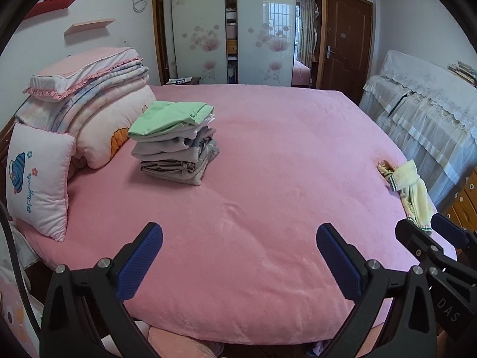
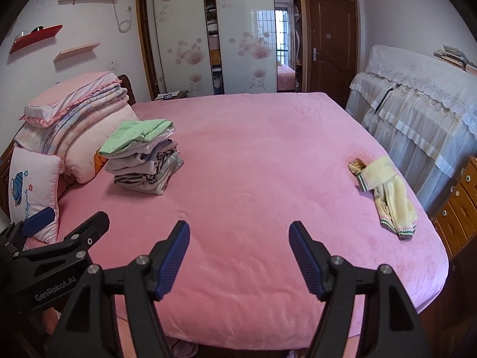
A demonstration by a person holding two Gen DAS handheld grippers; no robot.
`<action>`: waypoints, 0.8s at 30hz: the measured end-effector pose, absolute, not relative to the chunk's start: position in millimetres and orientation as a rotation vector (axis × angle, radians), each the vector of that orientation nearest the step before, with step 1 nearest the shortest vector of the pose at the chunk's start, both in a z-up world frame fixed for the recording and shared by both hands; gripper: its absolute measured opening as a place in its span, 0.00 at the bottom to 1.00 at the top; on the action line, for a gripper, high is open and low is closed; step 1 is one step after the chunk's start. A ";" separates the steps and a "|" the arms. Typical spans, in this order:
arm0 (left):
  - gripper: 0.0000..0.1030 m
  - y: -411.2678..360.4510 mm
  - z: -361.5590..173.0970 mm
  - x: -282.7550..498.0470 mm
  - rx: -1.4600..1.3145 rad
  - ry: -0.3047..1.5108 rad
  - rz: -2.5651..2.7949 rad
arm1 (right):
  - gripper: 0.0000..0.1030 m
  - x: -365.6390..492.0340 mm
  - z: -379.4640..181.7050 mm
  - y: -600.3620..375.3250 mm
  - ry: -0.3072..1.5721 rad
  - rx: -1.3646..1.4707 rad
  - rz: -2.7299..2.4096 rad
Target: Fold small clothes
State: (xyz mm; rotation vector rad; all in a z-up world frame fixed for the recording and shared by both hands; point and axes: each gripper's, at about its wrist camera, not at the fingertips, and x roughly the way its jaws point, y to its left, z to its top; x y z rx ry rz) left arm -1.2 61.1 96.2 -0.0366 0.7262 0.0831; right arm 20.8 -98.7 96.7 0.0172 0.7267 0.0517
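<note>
A crumpled pale yellow small garment (image 2: 386, 192) with striped cuffs lies unfolded at the right edge of the pink bed (image 2: 253, 164); it also shows in the left wrist view (image 1: 410, 192). A stack of folded clothes (image 1: 176, 141) with a green piece on top stands at the left of the bed, also in the right wrist view (image 2: 143, 156). My left gripper (image 1: 240, 243) is open and empty over the bed's near edge. My right gripper (image 2: 239, 240) is open and empty beside it, well short of the yellow garment.
Folded quilts and a pillow (image 1: 86, 104) are piled at the bed's left, with a small white cushion (image 1: 37, 179) in front. Covered furniture (image 2: 417, 113) and a wooden drawer unit (image 2: 459, 205) stand close to the bed's right side. A wardrobe and door are at the back.
</note>
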 end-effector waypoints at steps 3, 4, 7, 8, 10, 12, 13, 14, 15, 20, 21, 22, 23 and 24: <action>1.00 58.1 91.3 2.7 -0.028 0.740 0.069 | 0.67 22.7 87.3 -98.2 0.758 0.010 0.041; 1.00 57.0 88.9 4.7 -0.025 0.749 0.065 | 0.67 24.1 83.8 -99.4 0.771 0.012 0.035; 1.00 55.2 83.3 11.0 -0.029 0.772 0.048 | 0.67 27.9 75.7 -103.0 0.803 0.021 0.021; 1.00 55.0 82.2 12.5 -0.030 0.776 0.045 | 0.67 29.3 73.1 -104.1 0.815 0.023 0.016; 1.00 53.3 80.4 16.5 -0.026 0.785 0.039 | 0.67 31.6 68.7 -106.1 0.832 0.027 0.013; 1.00 51.2 79.3 18.5 -0.020 0.784 0.038 | 0.67 33.2 65.5 -108.3 0.840 0.028 0.006; 1.00 50.3 78.6 19.7 -0.018 0.783 0.038 | 0.67 33.9 64.5 -108.9 0.842 0.028 0.003; 1.00 49.8 78.1 20.3 -0.018 0.783 0.036 | 0.67 34.4 63.7 -109.6 0.843 0.028 0.000; 1.00 48.9 77.4 21.6 -0.017 0.784 0.034 | 0.67 35.0 62.8 -110.2 0.844 0.027 -0.004; 1.00 47.7 74.5 26.2 -0.017 0.793 0.030 | 0.67 37.3 59.6 -114.4 0.847 0.027 -0.016; 1.00 47.3 73.8 27.4 -0.018 0.795 0.028 | 0.67 37.8 59.0 -115.4 0.847 0.028 -0.018; 1.00 47.0 73.2 28.6 -0.020 0.797 0.026 | 0.67 38.2 58.6 -116.3 0.847 0.029 -0.019; 1.00 46.4 72.7 29.4 -0.021 0.799 0.024 | 0.67 39.0 58.6 -116.8 0.847 0.029 -0.022; 1.00 45.9 72.4 29.8 -0.021 0.799 0.023 | 0.67 39.7 58.5 -117.8 0.847 0.029 -0.024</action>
